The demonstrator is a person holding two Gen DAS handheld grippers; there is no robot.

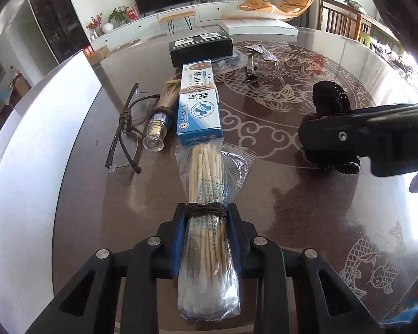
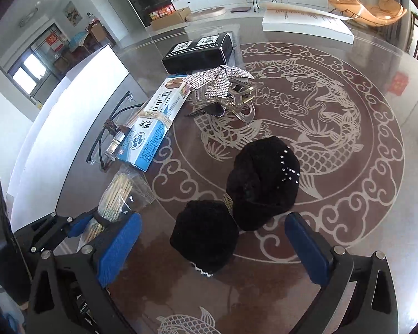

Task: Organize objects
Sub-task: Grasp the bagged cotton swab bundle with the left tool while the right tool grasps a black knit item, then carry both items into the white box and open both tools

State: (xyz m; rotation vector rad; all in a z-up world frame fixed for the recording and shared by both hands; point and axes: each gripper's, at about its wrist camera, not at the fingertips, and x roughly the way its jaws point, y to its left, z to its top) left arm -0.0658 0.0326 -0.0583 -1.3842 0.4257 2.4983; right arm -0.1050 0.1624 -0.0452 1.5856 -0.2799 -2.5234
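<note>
My left gripper (image 1: 206, 215) is shut on a clear bag of cotton swabs (image 1: 206, 178), its pads pressing at the brown cord tied round the bag's middle. The bag lies on the table, white tips toward me; the same bag (image 2: 117, 194) also shows at the lower left of the right wrist view. My right gripper (image 2: 213, 218) is open, low over the table, its blue pads (image 2: 117, 247) wide on either side of a black fuzzy bow (image 2: 262, 183). They do not touch the bow. In the left wrist view the bow (image 1: 331, 100) is partly hidden behind the right gripper's black body.
Beyond the swabs lie a blue-white medicine box (image 1: 199, 111), a small glass bottle (image 1: 156, 128), folded glasses (image 1: 125, 136) and a black box (image 1: 200, 48). A rhinestone hair clip (image 2: 223, 89) sits mid-table. A white board (image 1: 41, 167) stands along the left edge.
</note>
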